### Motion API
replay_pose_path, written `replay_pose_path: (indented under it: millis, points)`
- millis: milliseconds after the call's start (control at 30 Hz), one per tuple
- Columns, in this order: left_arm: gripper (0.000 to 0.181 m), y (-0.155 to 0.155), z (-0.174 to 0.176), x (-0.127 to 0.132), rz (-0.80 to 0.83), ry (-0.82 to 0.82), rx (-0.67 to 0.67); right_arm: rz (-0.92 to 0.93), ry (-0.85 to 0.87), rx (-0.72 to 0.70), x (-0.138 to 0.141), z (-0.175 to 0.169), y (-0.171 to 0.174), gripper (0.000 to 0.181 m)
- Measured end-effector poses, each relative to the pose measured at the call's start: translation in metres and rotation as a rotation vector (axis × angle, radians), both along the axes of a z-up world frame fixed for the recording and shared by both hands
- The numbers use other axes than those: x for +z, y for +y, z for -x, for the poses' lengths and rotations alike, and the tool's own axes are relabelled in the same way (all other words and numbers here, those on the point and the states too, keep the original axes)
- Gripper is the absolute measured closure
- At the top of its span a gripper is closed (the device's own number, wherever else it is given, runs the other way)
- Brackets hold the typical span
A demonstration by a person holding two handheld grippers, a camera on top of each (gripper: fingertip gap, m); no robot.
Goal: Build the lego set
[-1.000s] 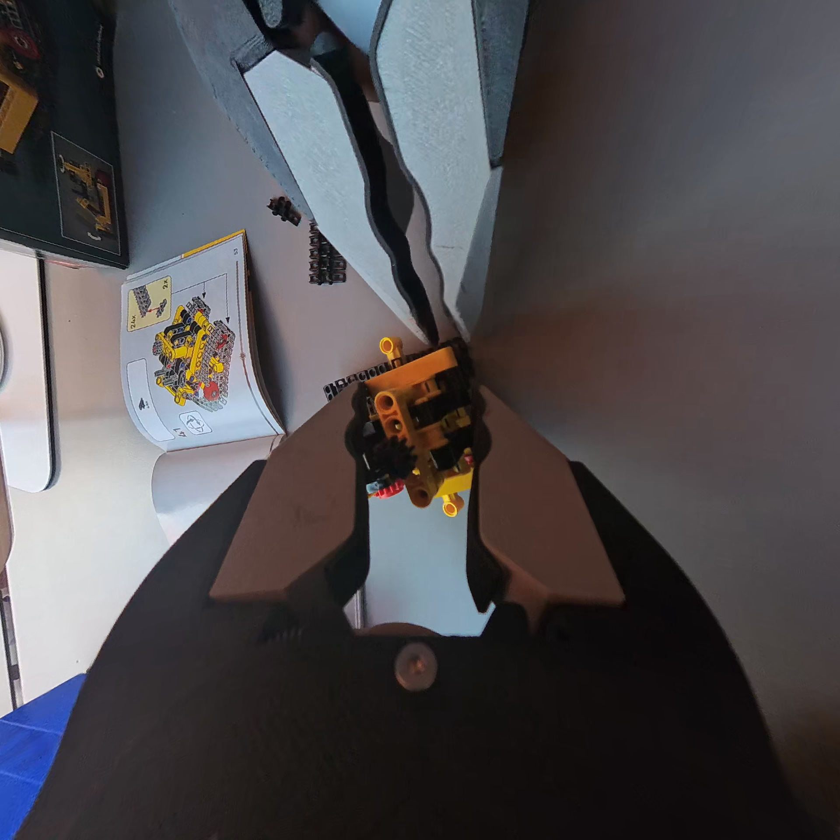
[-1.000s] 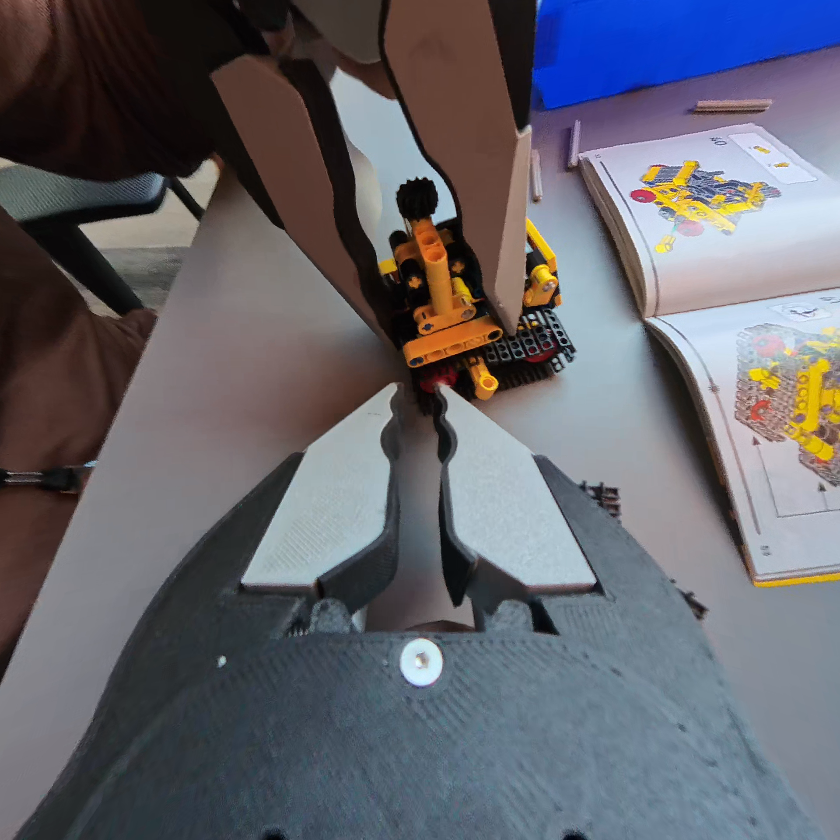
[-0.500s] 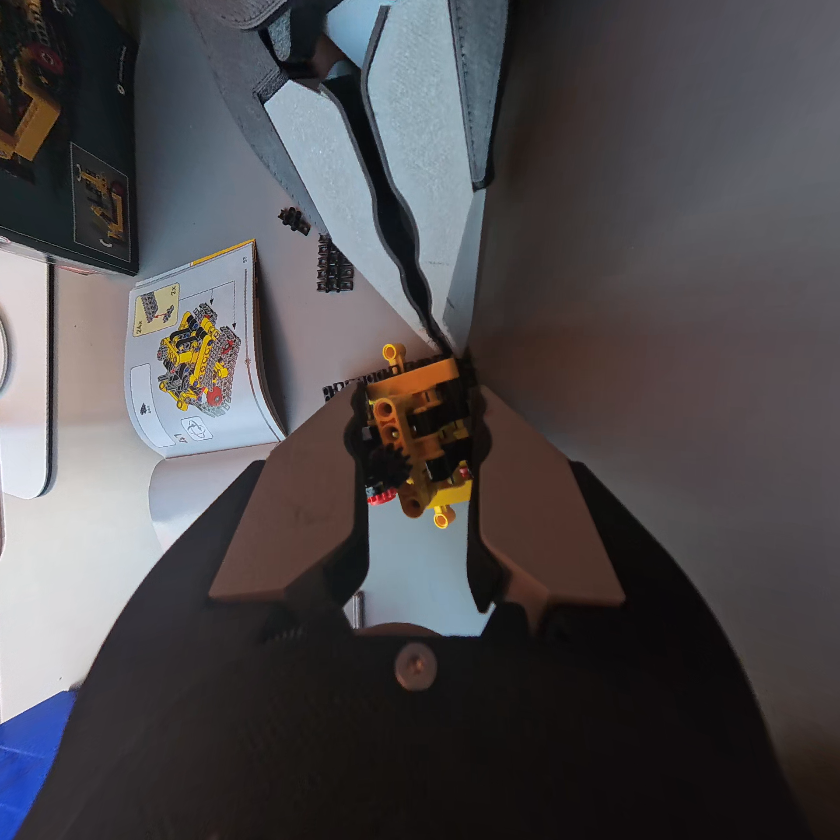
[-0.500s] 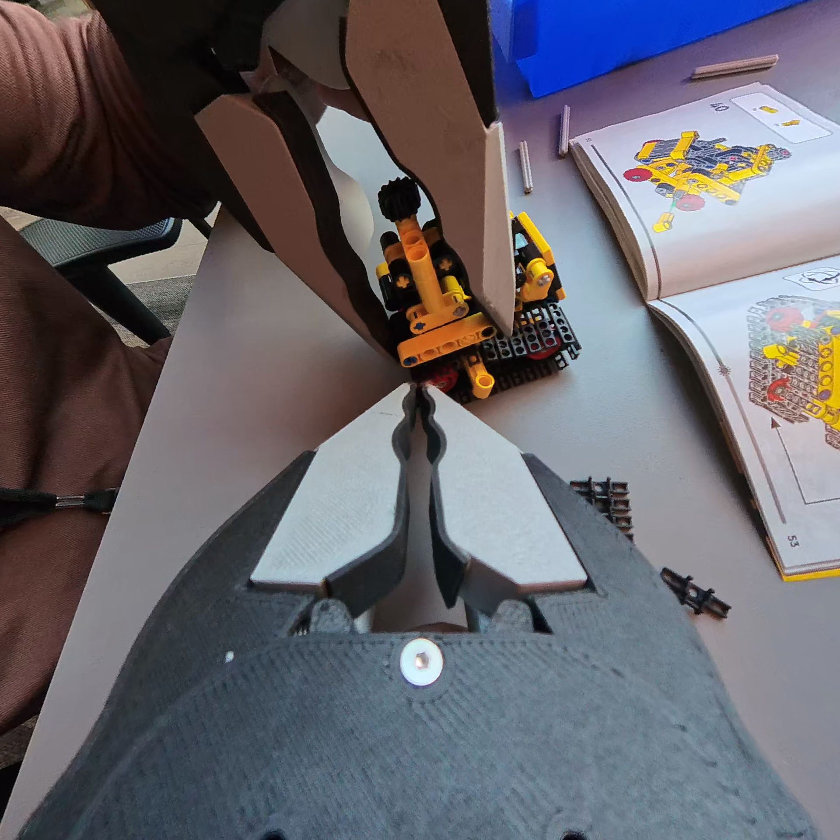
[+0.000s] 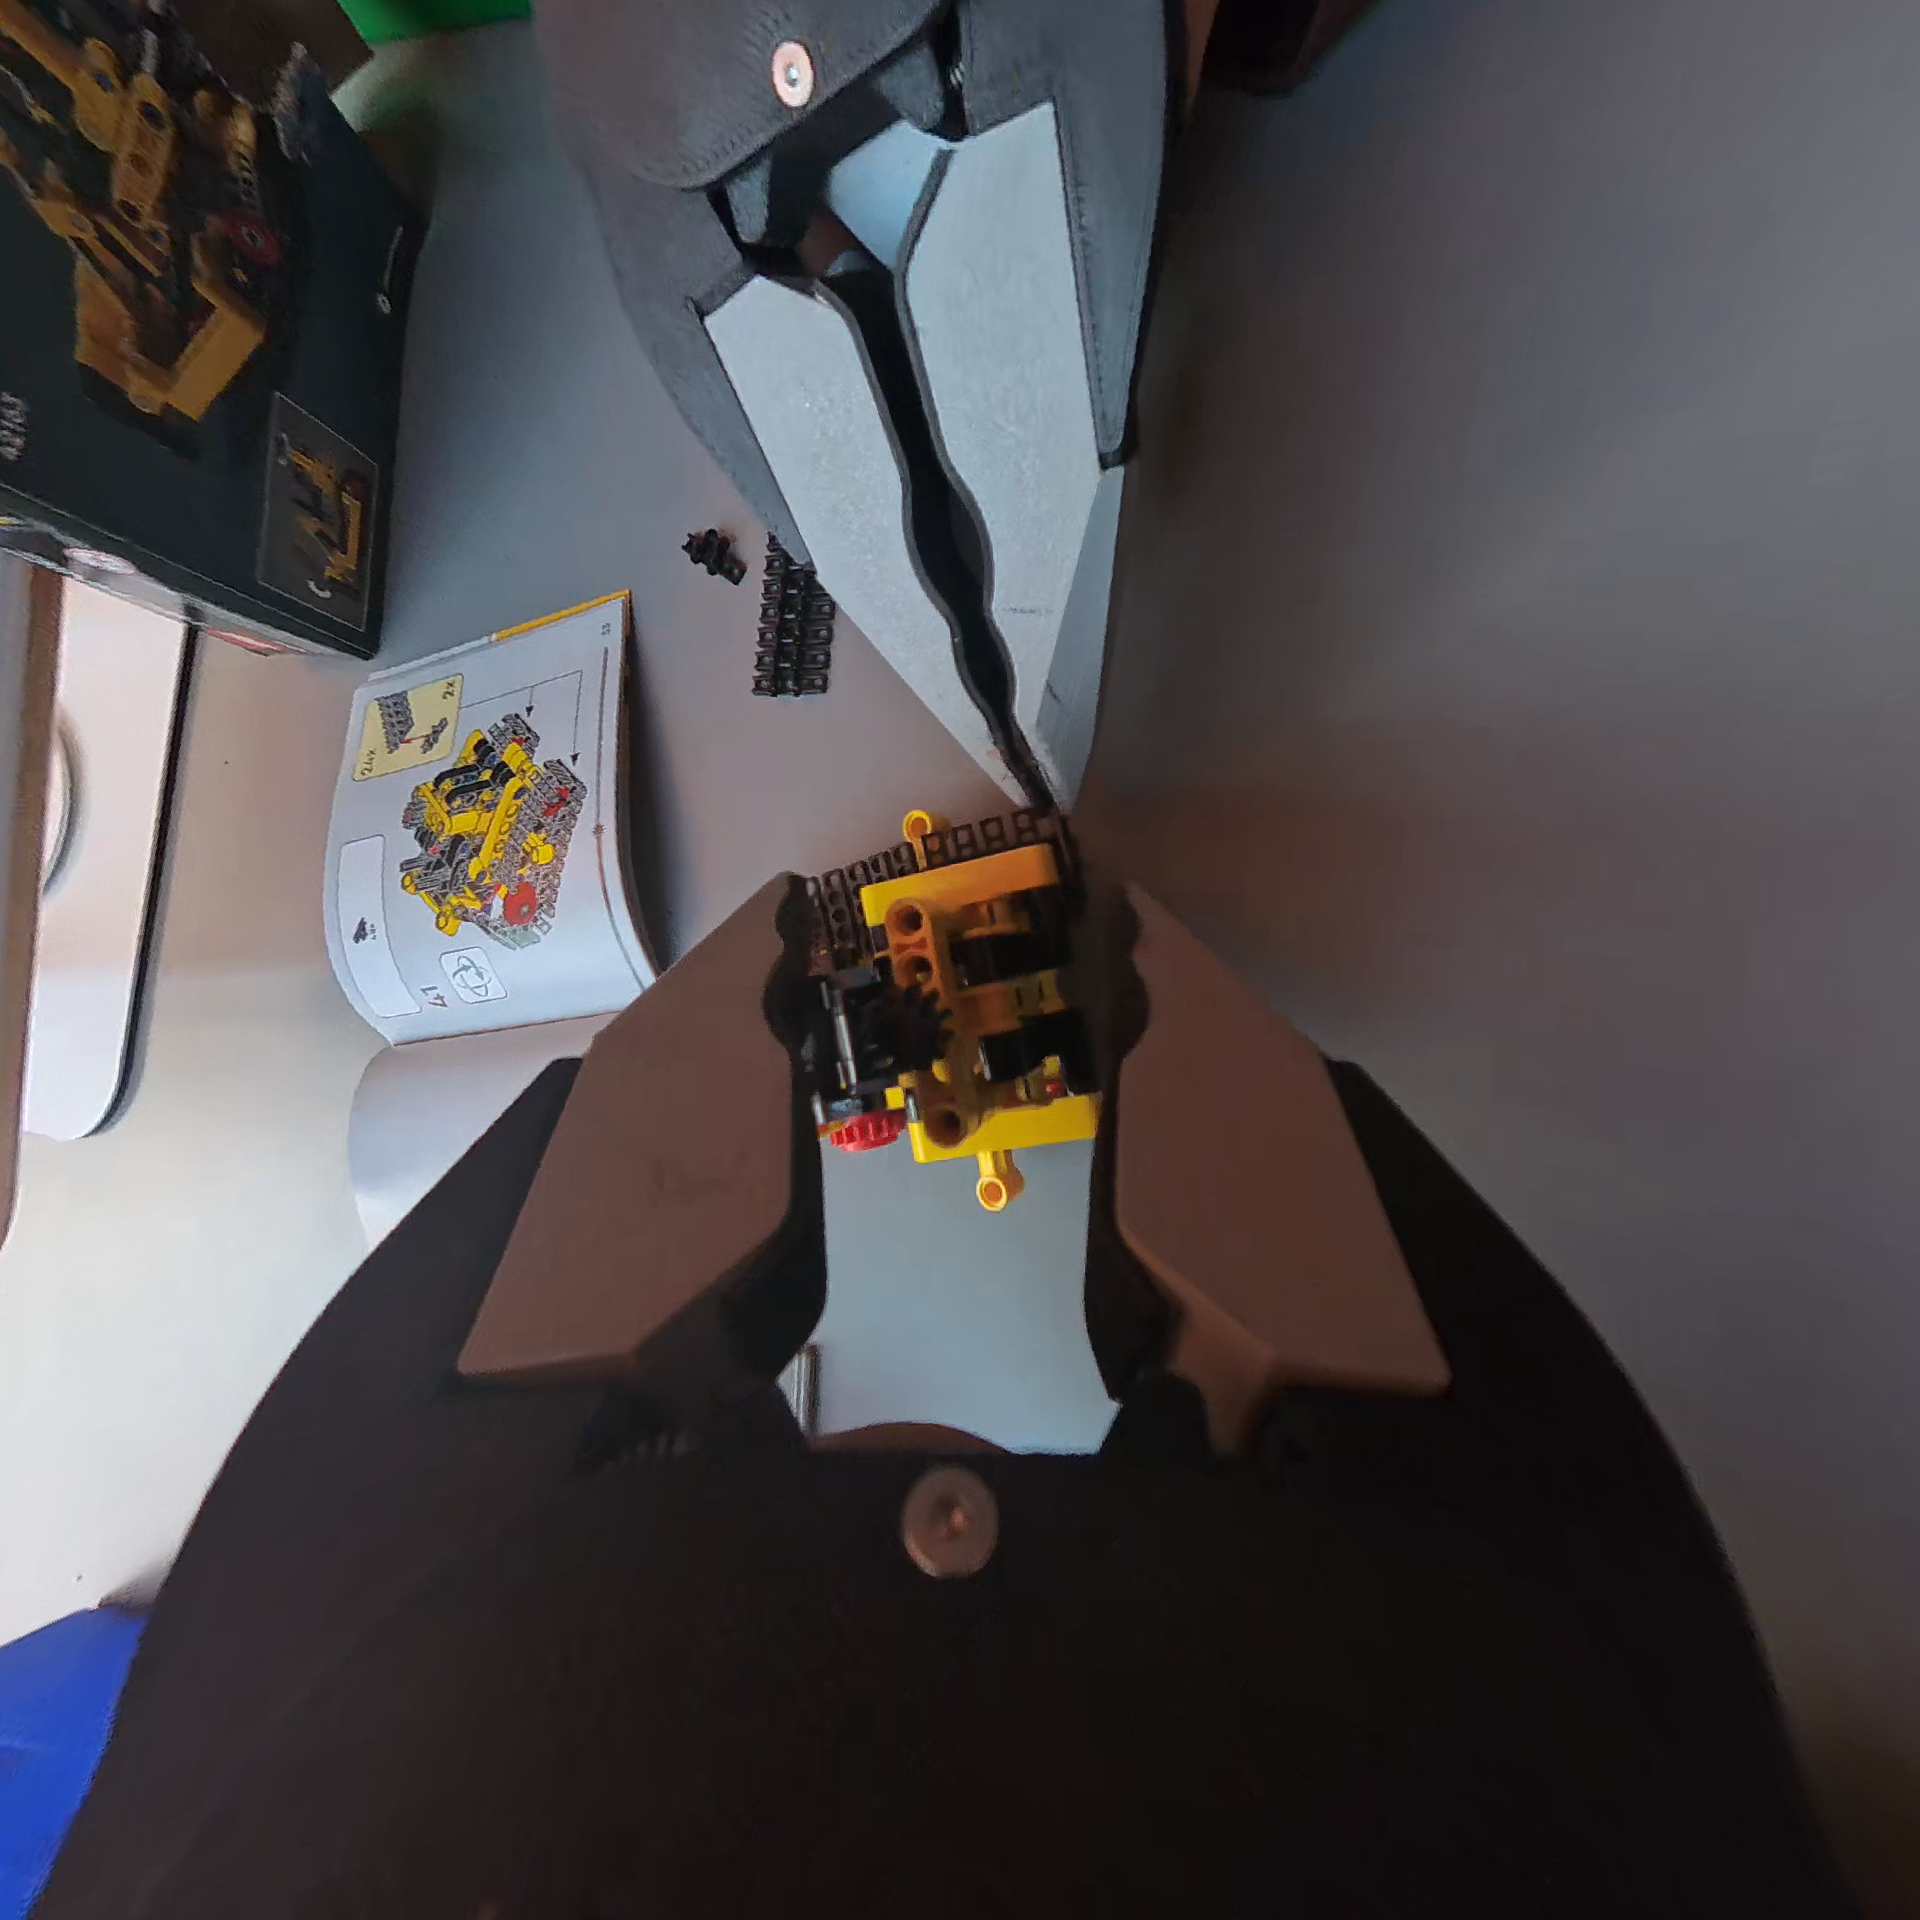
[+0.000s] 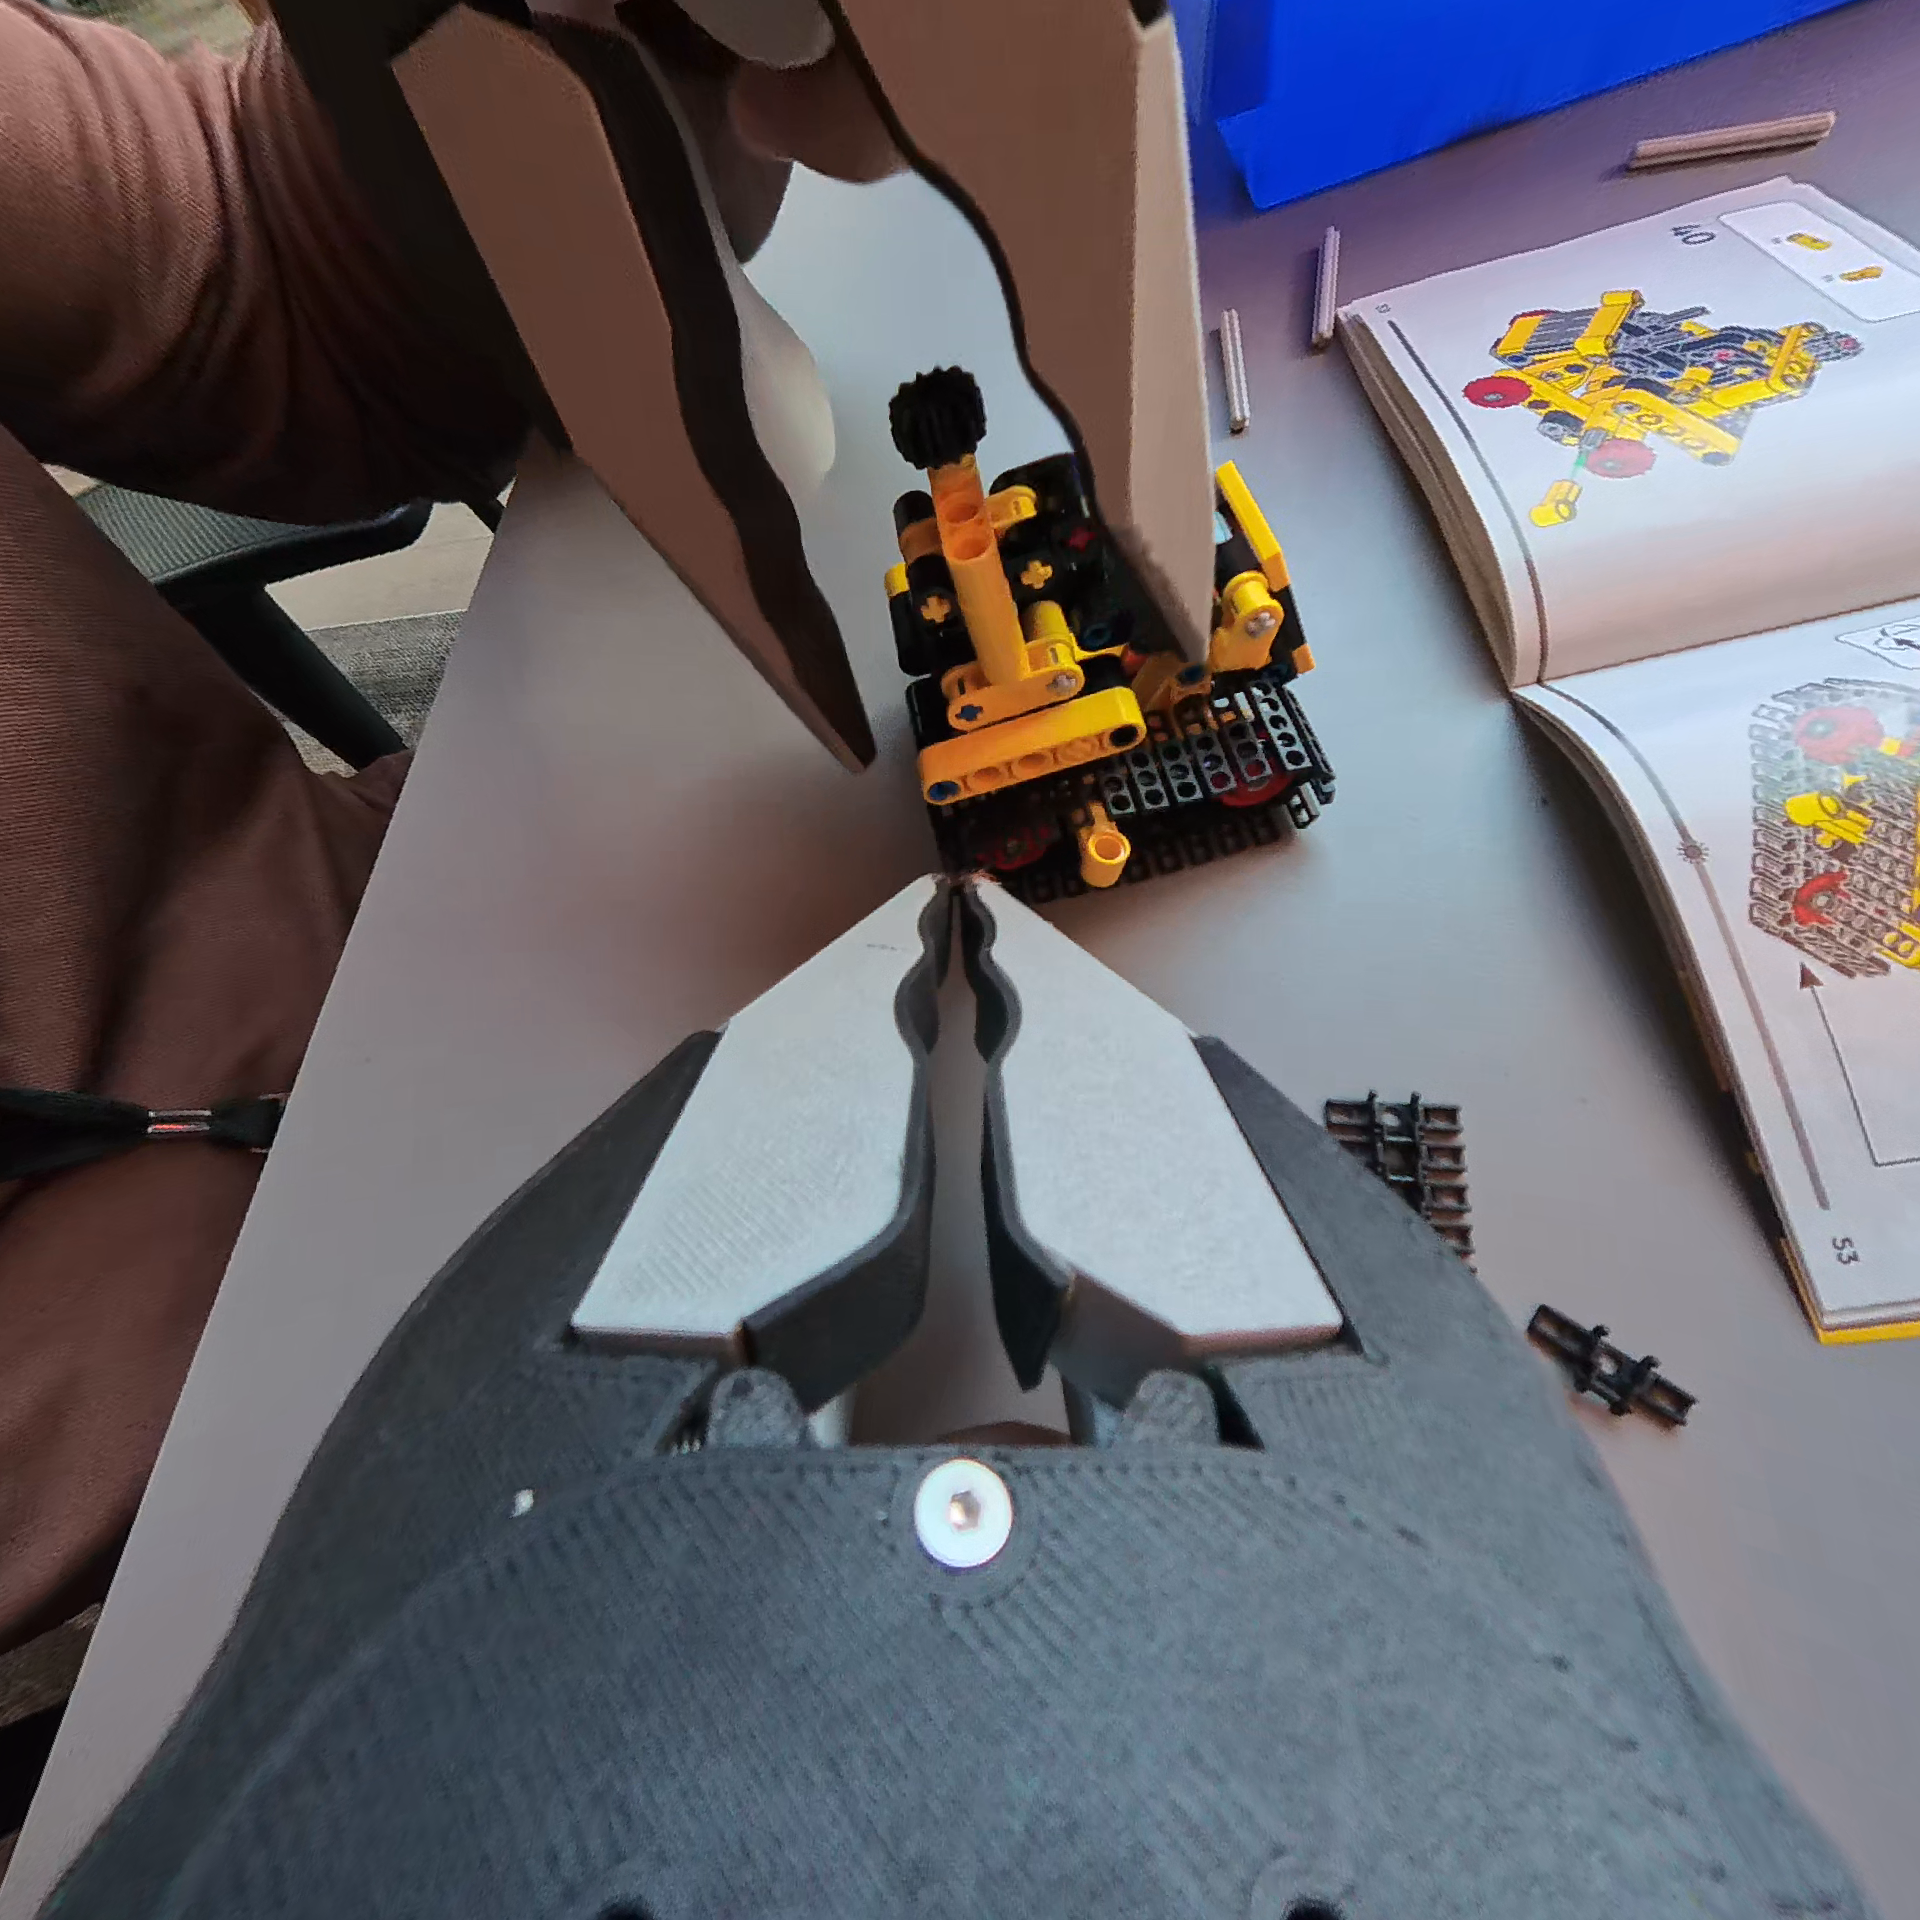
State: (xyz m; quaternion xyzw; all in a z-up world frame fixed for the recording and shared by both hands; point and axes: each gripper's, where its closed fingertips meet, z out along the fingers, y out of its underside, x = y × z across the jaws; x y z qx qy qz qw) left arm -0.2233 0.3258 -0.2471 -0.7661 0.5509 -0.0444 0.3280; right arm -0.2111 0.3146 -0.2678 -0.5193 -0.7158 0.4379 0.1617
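A yellow and black lego vehicle [image 6: 1091, 675] with a black tracked base stands on the grey table; it also shows in the left wrist view [image 5: 966, 997]. A black gear tops its upright yellow beam. My left gripper [image 5: 956, 904] is open and straddles the model from above. In the right wrist view [image 6: 1029, 707] its one finger rests on the model's top, the other stands just clear of its side. My right gripper [image 6: 961, 888] is shut, tips at the front edge of the black track. It shows from the far side in the left wrist view [image 5: 1039, 790]. I cannot tell if anything is pinched.
An open instruction booklet [image 6: 1714, 623] lies right of the model. A strip of black track links [image 6: 1403, 1164] and one loose link [image 6: 1610, 1371] lie beside my right gripper. Grey axles [image 6: 1231, 364], a blue bin [image 6: 1455, 83] and the set's box [image 5: 187, 312] are farther off. A person's sleeve [image 6: 208, 312] is past the table's left edge.
My right gripper's fingers have closed and it has drawn back a little from the model. The model now sits squarer between my left fingers, with a small gap at one finger.
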Motion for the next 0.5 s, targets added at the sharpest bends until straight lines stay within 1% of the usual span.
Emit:
replay_pose_path:
  millis: [133,233,333,400,500]
  points:
    - [0.125,0.001,0.011,0.000,0.003,0.002,0.037,-0.006,-0.001,0.002,-0.001,0.001,-0.001,0.181]
    - [0.123,0.000,0.011,-0.001,0.010,-0.008,0.038,-0.018,-0.011,0.003,-0.003,0.001,-0.002,0.180]
    - [0.122,0.000,0.010,-0.004,0.010,0.002,0.035,0.008,-0.010,0.000,-0.001,0.001,-0.001,0.173]
    - [0.122,-0.002,0.008,-0.001,0.008,-0.015,0.026,0.033,-0.001,-0.013,0.002,0.002,0.002,0.172]
    - [0.121,-0.003,0.007,0.011,-0.008,-0.076,0.026,0.057,-0.010,-0.048,0.002,0.004,0.007,0.173]
